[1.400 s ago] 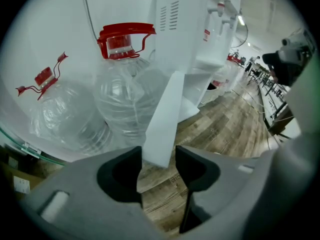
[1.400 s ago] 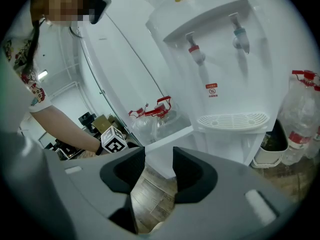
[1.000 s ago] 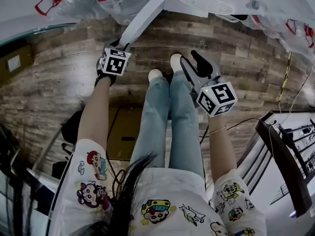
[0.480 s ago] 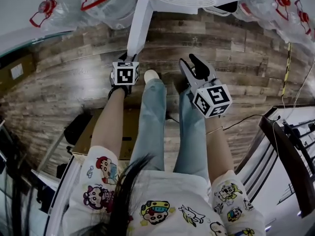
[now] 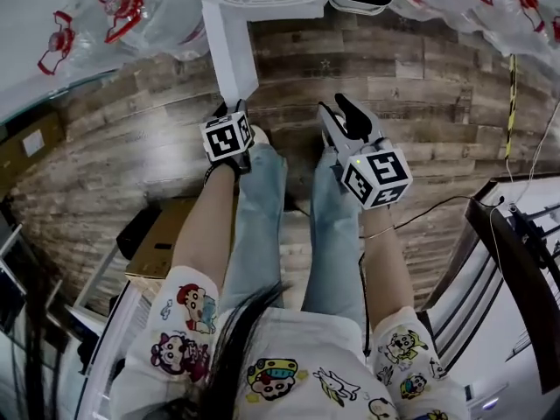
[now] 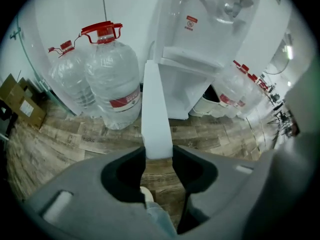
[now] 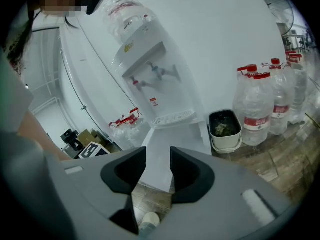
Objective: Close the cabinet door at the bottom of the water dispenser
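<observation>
Worn wood-plank floor (image 5: pixel 114 156) runs throughout, meeting a plain white wall (image 7: pixel 225 29). Big clear water bottles (image 6: pixel 112 79) with red caps stand at the left near cardboard boxes (image 6: pixel 17 101). A white bin (image 7: pixel 225 130) sits to the right.

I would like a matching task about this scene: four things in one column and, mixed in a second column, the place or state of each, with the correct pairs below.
Things
A. white cabinet door
B. large clear water bottle
C. small white bin
D. brown cardboard box

Places or states
1. capped with a red handle
2. swung open, its edge gripped in the left tongs
3. on the floor at the far left of the left gripper view
4. open-topped, on the floor beside the white water dispenser

Pairs: A-2, B-1, C-4, D-3
</observation>
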`<state>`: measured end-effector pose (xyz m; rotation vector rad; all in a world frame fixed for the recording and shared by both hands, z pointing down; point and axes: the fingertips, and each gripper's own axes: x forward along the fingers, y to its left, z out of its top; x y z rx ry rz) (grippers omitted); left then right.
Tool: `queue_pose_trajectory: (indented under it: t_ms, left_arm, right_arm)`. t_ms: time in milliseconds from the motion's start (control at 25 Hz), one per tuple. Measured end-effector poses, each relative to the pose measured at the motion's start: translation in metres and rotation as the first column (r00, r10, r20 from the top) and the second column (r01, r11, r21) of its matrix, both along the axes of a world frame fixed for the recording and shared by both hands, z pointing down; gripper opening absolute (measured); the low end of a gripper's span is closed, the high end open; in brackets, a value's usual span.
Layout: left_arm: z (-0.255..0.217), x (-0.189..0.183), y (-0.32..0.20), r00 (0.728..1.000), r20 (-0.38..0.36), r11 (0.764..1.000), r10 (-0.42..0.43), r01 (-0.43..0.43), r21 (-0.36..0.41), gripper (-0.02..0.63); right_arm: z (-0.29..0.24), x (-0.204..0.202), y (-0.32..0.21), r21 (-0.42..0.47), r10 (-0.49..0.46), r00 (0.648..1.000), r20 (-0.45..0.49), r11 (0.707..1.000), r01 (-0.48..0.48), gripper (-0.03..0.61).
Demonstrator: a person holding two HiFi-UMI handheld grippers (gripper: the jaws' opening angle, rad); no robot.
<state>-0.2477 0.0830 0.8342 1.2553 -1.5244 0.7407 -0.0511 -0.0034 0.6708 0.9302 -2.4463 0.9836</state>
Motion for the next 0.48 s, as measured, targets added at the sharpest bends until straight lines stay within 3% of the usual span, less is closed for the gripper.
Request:
queue_pose_trajectory:
  t_ms: [480]
  left_arm:
    - [0.001,0.063,-0.036,0.994,0.003,0.994,-0.113,0.113,0.012,0.173]
  right_arm:
    - [0.010,0.069,-0.020,-0.032,0.060,0.998,0.013,0.998,-0.060,0.157]
